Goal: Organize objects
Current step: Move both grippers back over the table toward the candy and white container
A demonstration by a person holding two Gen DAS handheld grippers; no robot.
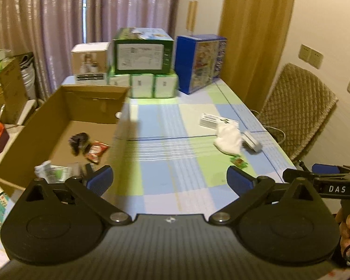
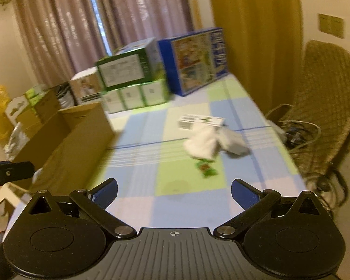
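Well, from the left wrist camera, the left gripper hangs over the checked blue, green and white tablecloth with its blue-padded fingers spread wide and nothing between them. At ten o'clock from it stands the open brown cardboard box; inside lie a red snack packet, a dark fuzzy lump and some pale wrappers, too blurred to name. Out at two o'clock on the cloth sit a crumpled white cloth, a flat white carton touching its far side, a small grey block just beside it, and a little green sachet nearer. Stacked green-and-white cartons and a tall blue printed box stand at twelve.

Over on the right wrist camera, the right gripper is likewise parted and empty above the tablecloth. That white cloth lies at one o'clock, the green sachet just ahead of the fingers, the cardboard box at ten. A woven tan chair stands at three.
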